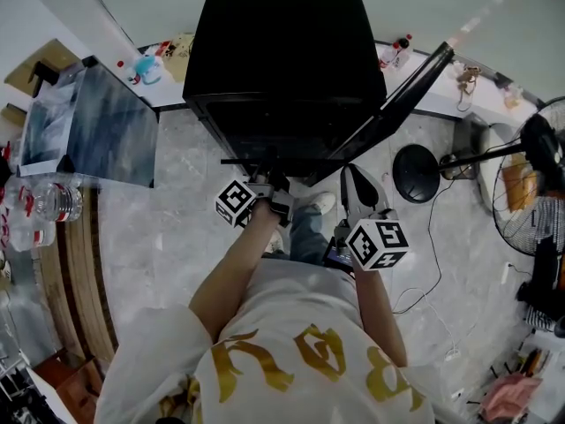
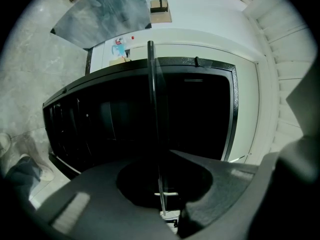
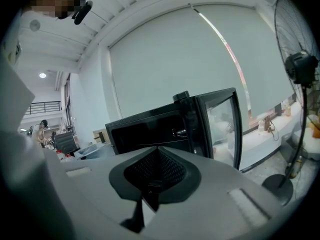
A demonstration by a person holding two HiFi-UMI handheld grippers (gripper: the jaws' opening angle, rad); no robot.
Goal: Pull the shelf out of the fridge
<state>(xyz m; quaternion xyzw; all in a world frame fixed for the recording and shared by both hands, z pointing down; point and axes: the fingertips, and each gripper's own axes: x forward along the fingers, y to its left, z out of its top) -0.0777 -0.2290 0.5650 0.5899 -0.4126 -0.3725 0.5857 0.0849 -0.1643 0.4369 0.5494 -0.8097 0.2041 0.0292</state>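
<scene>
A black mini fridge (image 1: 282, 69) stands on the floor with its glass door (image 1: 402, 95) swung open to the right. The thin glass shelf (image 1: 256, 160) with a dark front rim juts slightly out of the fridge's opening. My left gripper (image 1: 267, 184) is at that front edge, turned on its side. In the left gripper view the shelf (image 2: 154, 114) runs as a thin upright pane between the jaws, which are shut on it. My right gripper (image 1: 357, 191) hangs beside it, below the door, shut and holding nothing. In its own view the fridge (image 3: 150, 126) and door (image 3: 222, 121) lie ahead.
A glossy grey panel (image 1: 97, 126) leans on a white table at the left, with water bottles (image 1: 55, 201) nearby. A round stand base (image 1: 415, 173), a fan (image 1: 540, 179) and floor cables (image 1: 433, 254) are to the right. The person's shoes (image 1: 320, 203) are right before the fridge.
</scene>
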